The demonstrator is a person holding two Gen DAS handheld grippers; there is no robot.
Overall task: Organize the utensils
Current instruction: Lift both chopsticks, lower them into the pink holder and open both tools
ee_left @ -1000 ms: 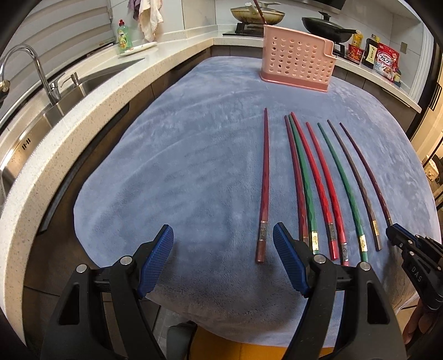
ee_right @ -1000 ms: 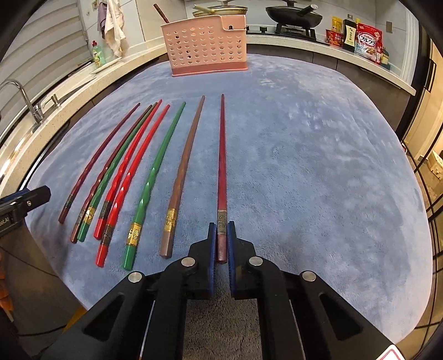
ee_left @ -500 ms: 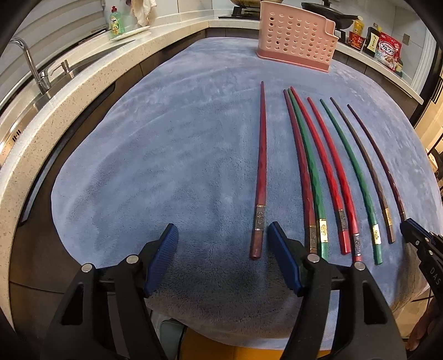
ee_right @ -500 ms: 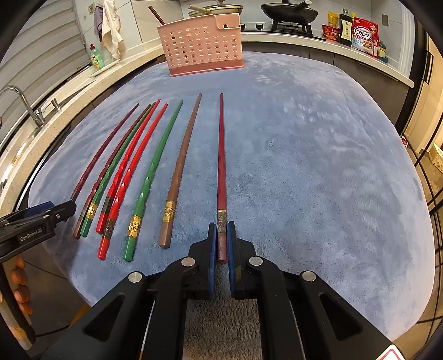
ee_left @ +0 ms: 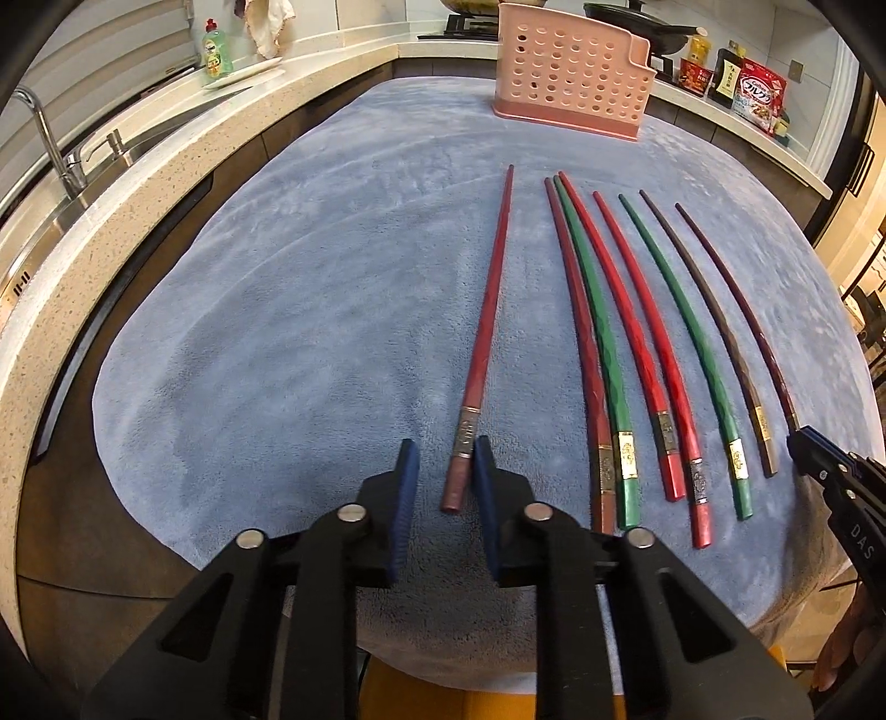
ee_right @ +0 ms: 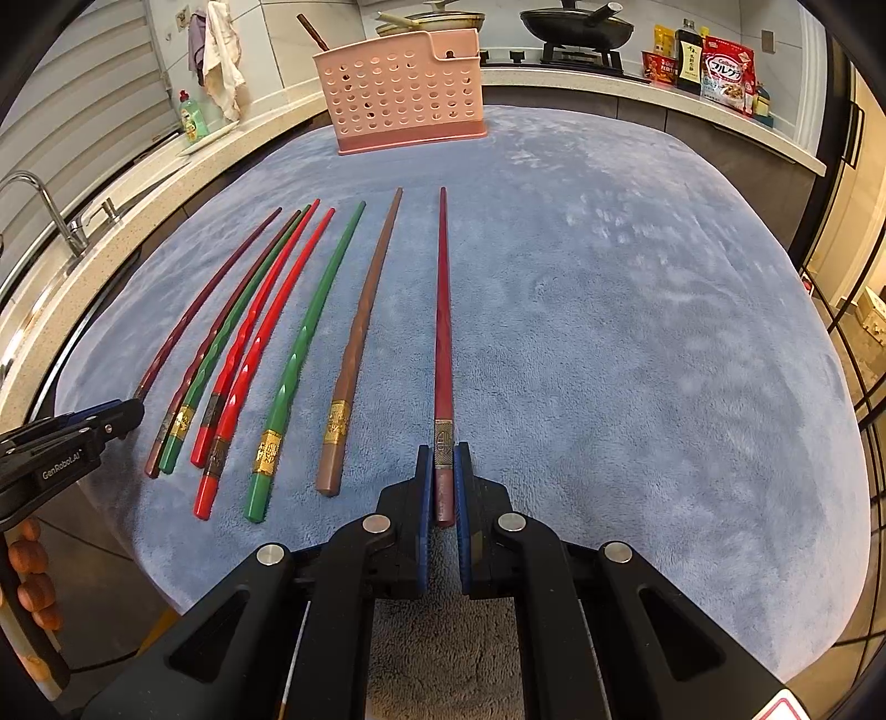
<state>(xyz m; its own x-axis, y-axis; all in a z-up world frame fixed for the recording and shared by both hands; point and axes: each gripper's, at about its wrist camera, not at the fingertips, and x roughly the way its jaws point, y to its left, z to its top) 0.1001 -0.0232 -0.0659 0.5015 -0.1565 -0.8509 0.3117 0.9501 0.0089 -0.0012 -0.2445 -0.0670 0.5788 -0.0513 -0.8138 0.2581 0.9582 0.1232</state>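
Several red, green and brown chopsticks lie side by side on a blue-grey fleece cloth (ee_left: pixel 304 304). My left gripper (ee_left: pixel 444 448) straddles the handle end of the leftmost dark red chopstick (ee_left: pixel 490 293). Its jaws are closing: the right pad touches the stick and a gap remains at the left pad. My right gripper (ee_right: pixel 443 451) is shut on the handle of the rightmost dark red chopstick (ee_right: pixel 443 310), which still rests on the cloth. A pink perforated basket (ee_left: pixel 570 72) stands at the far end with one brown chopstick (ee_right: pixel 310 30) upright in it.
A sink with a faucet (ee_left: pixel 44 138) and a green soap bottle (ee_left: pixel 213 47) line the counter on the left. A wok (ee_right: pixel 576 22) and food packets (ee_right: pixel 725 66) sit behind the basket. The cloth's front edge lies just under both grippers.
The left gripper's jaws have narrowed from wide apart to close around the leftmost dark red chopstick. The right gripper has stayed shut on its chopstick, in the same place.
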